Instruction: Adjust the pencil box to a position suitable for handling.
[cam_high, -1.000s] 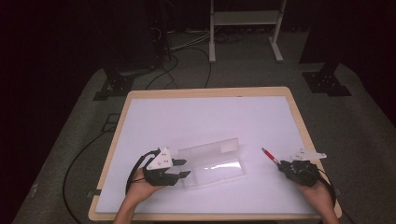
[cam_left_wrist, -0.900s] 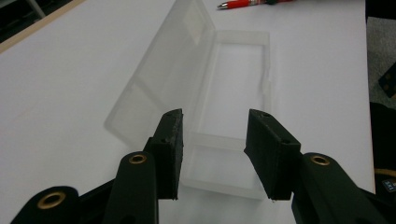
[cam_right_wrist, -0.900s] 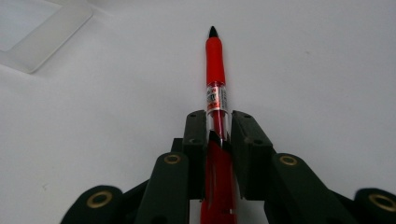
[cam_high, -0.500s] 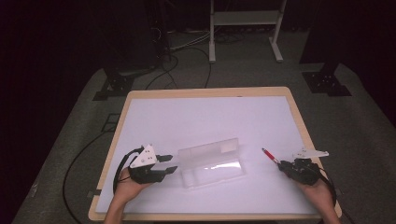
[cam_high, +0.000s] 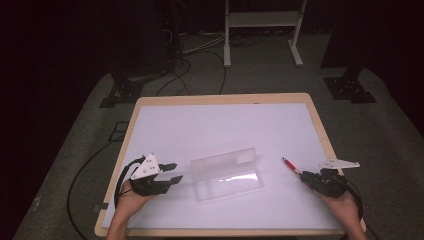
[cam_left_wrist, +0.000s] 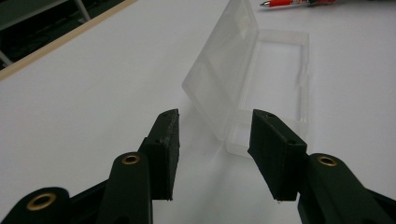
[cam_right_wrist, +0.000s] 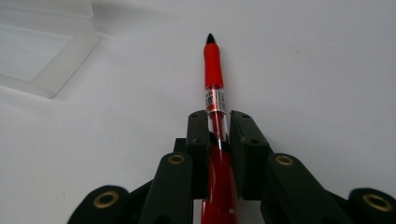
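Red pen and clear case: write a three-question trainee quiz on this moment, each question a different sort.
1. True or false: the right gripper is shut on the red pen.
2. The clear case on the table is: A) lid shut, B) lid open, C) lying upside down.
3. Fill in: the left gripper has its jaws ____, with nothing between them.

Key: 1 true, the jaws clamp the barrel. 2 B, the lid stands raised. 3 open.
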